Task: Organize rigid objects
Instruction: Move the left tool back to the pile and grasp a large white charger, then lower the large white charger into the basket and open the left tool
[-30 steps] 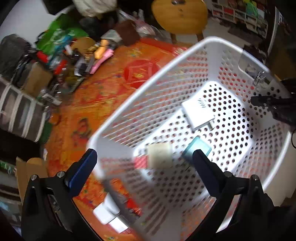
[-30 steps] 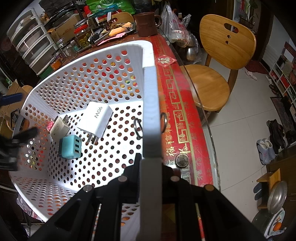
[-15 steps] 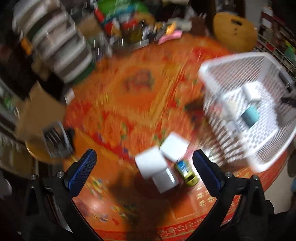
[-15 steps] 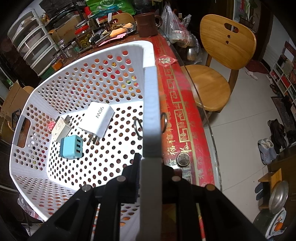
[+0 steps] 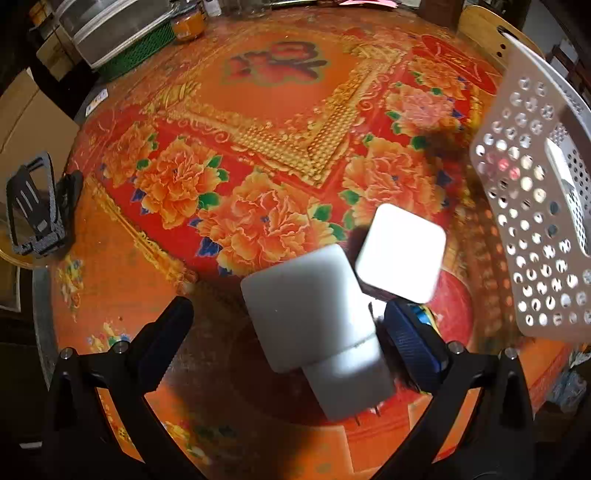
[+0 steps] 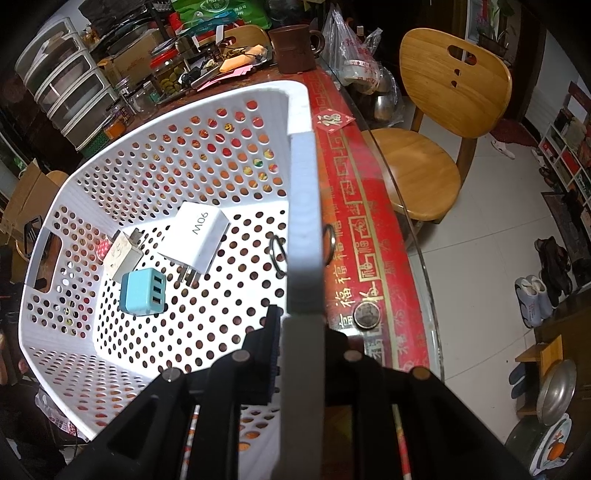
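Note:
My left gripper (image 5: 288, 325) is open and hangs just over a large white charger (image 5: 306, 306) on the red floral tablecloth. The charger sits between its blue pads. A second white cube charger (image 5: 400, 253) lies just beyond it, to the right. My right gripper (image 6: 301, 354) is shut on the rim of the white perforated basket (image 6: 303, 229). Inside the basket lie a white 90W charger (image 6: 197, 236), a small cream plug (image 6: 122, 256) and a teal USB charger (image 6: 144, 291). The basket's wall shows at the right of the left wrist view (image 5: 532, 229).
A black holder (image 5: 33, 206) lies at the table's left edge. Drawer boxes (image 5: 118, 26) and a jar stand at the back. A wooden chair (image 6: 439, 110), a brown mug (image 6: 295, 48) and a coin (image 6: 366, 315) sit beside the basket.
My left gripper has swung out of the basket, across the table and down over the white chargers. My right gripper has kept its hold on the basket rim.

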### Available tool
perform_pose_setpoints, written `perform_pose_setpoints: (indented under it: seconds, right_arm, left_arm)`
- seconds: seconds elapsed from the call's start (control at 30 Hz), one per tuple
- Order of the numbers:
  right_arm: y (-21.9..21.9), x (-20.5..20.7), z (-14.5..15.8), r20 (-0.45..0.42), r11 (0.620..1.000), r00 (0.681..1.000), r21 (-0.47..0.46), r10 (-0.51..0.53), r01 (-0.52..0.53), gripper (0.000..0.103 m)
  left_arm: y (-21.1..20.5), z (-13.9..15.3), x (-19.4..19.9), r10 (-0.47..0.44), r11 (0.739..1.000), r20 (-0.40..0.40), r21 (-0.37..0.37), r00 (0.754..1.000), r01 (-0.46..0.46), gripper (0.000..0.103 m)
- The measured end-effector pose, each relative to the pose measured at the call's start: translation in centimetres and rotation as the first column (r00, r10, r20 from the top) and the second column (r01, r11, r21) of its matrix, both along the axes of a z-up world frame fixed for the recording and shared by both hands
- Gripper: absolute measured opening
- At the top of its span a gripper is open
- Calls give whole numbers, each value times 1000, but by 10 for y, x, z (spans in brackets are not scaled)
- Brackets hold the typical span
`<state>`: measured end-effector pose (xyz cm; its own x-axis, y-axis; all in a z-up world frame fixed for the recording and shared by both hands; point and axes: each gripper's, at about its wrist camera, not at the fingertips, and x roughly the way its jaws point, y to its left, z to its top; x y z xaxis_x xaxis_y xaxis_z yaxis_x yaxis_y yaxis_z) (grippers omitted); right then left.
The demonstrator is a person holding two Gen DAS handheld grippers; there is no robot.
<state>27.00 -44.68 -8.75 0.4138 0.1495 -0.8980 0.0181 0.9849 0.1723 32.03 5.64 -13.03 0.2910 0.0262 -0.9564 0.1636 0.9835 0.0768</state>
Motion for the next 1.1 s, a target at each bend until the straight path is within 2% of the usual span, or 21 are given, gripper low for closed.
perform_pose_setpoints:
  seconds: [0.1, 0.17, 0.23, 0.27, 0.5, 0.7, 0.9, 1.1]
  right_arm:
    - [-1, 0, 0, 0, 1000, 1000, 0, 0, 0, 16]
    - [-1, 0, 0, 0, 1000, 1000, -1, 1, -1, 16]
    - [-1, 0, -1, -1, 1000, 1000, -3, 2, -2, 16]
    - [-1, 0, -1, 0, 1000, 1000, -2, 2, -2, 17]
    - [-1, 0, -1, 1, 1000, 1000, -2, 1, -1, 16]
    - [-1, 0, -1, 2, 1000, 1000, -3, 2, -2, 17]
    - [-1, 0, -1, 1, 1000, 1000, -5, 3, -3, 17]
    - [0, 0, 0, 1, 1000, 1000, -5, 3, -3, 17]
  left_arm:
    - [-3, -4, 2, 9, 1000, -5, -14, 1000, -9, 98]
    - [-6, -7, 2, 2, 1000, -17, -22, 1000, -2, 75]
    - [-5, -5, 4, 11, 999, -13, -43, 1000, -11, 73]
    - [-5, -3, 3, 8, 999, -9, -45, 1000, -8, 67]
    - [-6, 8, 1, 3, 999, 14, -54, 1000, -2, 65]
    - [-2, 36, -5, 22, 998, 80, -59, 997, -18, 65]
    - [-11, 88, -17, 7, 997, 180, -73, 984, 6, 65]
    - [-52, 154, -34, -79, 992, 285, -68, 955, 103, 65]
